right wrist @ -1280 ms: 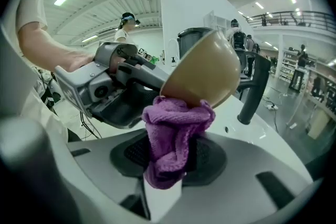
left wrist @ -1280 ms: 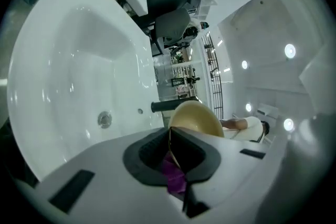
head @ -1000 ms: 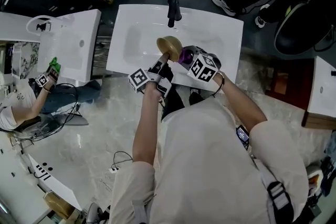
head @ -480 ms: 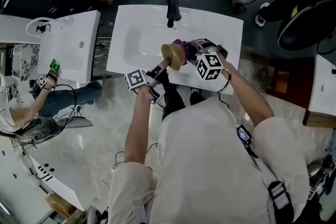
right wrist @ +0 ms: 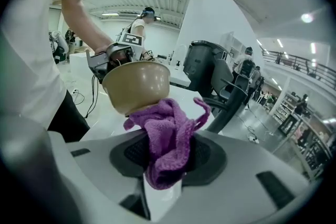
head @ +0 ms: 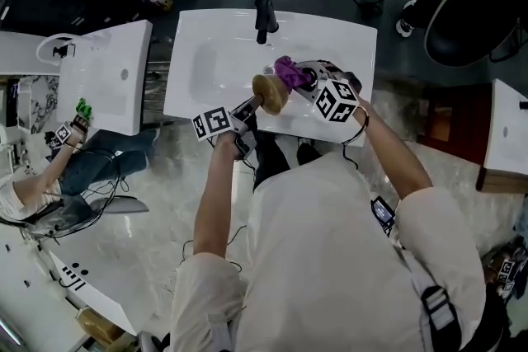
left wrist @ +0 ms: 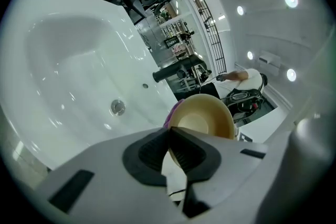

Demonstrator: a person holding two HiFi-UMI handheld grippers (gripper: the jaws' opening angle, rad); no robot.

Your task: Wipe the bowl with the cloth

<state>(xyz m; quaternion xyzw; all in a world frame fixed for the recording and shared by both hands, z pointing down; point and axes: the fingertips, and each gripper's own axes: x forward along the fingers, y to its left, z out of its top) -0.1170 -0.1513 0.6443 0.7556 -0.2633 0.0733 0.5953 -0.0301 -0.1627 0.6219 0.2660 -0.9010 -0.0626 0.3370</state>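
1. Over the front part of the white washbasin [head: 216,53], a tan bowl [head: 269,92] hangs in the air between the two grippers, clear of the basin surface; it is tipped on its side.
2. Left gripper [head: 252,103]: its fingers [left wrist: 149,152] are closed on the bowl's rim, one dark pad inside the rim and one outside; the left gripper view looks straight into the bowl's hollow, which is plain and smooth.
3. Right gripper [head: 305,79]: its fingers [right wrist: 207,157] are clamped on a purple cloth [head: 288,71], which bunches up between the pads and spills out ahead of them.
4. Contact — in the right gripper view the loose end of the cloth lies against the bowl's outer wall, low down near the base; from the left gripper's side only a sliver of purple shows past the bowl's far edge.
5. Surroundings: a black faucet [head: 263,16] stands at the basin's far edge, and the round metal drain [left wrist: 117,107] sits in the basin floor, well off to the side of the bowl; a second white basin [head: 103,74] stands apart at the left of the head view.
6. Each gripper carries its cube with square markers — the left cube [head: 211,124] lies near the basin's front edge and the right cube [head: 334,103] just beside the cloth.
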